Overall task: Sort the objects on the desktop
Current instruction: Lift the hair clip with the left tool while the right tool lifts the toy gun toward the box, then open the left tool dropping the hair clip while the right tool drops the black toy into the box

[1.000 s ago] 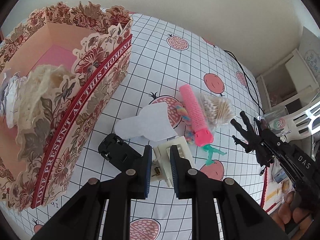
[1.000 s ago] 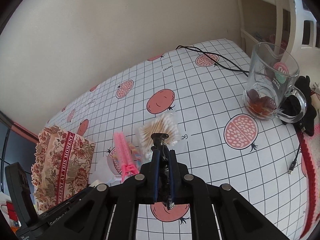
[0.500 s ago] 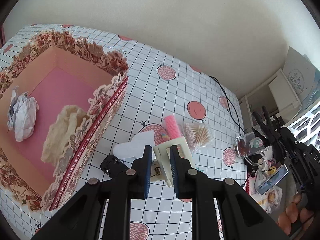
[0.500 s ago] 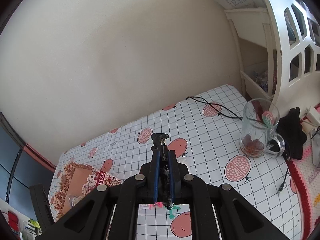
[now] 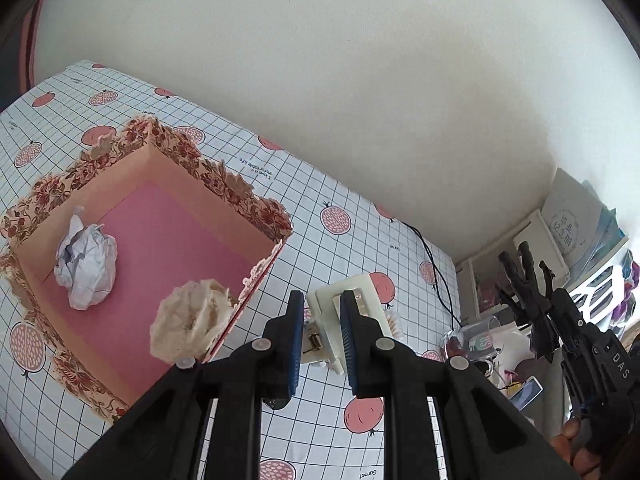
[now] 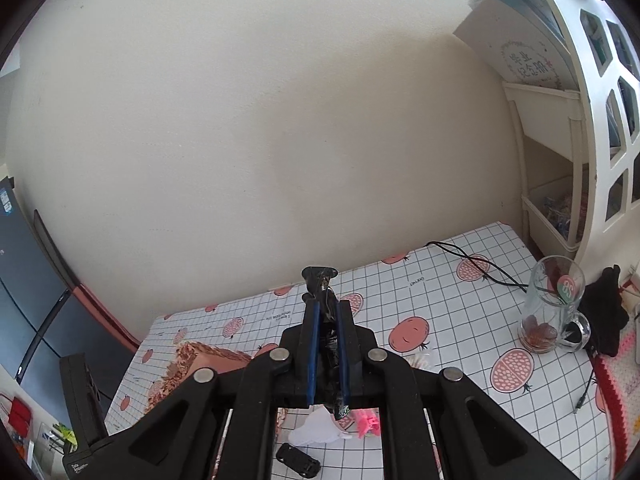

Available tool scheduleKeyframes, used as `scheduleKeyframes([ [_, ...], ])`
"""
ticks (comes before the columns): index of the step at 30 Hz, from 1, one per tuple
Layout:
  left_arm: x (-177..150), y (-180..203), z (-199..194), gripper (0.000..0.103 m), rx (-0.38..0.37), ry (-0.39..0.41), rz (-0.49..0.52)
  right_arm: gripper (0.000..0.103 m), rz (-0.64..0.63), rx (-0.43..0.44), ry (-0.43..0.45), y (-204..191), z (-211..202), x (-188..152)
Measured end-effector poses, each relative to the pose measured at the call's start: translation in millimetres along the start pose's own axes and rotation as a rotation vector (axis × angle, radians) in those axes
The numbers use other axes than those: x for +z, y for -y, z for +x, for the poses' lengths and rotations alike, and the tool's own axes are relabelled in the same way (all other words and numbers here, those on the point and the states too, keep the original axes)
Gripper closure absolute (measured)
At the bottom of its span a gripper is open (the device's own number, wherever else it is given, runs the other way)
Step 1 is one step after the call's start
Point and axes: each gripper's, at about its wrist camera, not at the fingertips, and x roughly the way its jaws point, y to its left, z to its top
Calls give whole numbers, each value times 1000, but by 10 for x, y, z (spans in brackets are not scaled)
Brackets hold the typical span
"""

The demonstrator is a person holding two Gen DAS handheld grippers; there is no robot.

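Left claw (image 5: 320, 332) is clamped on a cream plastic clip (image 5: 348, 320), jaws only a little apart with the clip sticking out ahead of the pads, held up above the checkered tablecloth (image 5: 360, 240). Down and to its left sits the flowery box (image 5: 224, 184), with a crumpled paper ball (image 5: 86, 258) and a beige wad (image 5: 190, 322) inside. Right claw (image 6: 328, 344) is nearly closed, pinching a thin black tool (image 6: 320, 280) that pokes out past the tips. Off to its right is a glass mug (image 6: 550, 312); below it, a pink roller (image 6: 368, 426) and a small black clip (image 6: 298, 460) lie on the cloth.
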Motion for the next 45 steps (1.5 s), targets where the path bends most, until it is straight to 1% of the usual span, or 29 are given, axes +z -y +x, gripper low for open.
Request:
scheduleKeyframes([
  [5, 73, -162, -163, 85, -13, 41, -44, 93, -19, 43, 3, -222, 15, -36],
  [9, 115, -279, -268, 85, -15, 71, -77, 93, -43, 75, -14, -408, 68, -92],
  [14, 149, -412, -390, 85, 7, 111, -107, 93, -67, 109, -51, -623, 209, -189],
  [22, 195, -674, -553, 85, 38, 158, -167, 93, -92, 160, -82, -900, 317, -329],
  [30, 232, -889, -579, 85, 55, 171, -214, 93, -123, 191, -135, -1139, 506, -488],
  [41, 246, -1044, -637, 85, 74, 186, -253, 93, -168, 220, -182, -1363, 677, -656],
  [45, 246, -1139, -605, 85, 71, 173, -282, 93, -200, 221, -211, -1449, 753, -742],
])
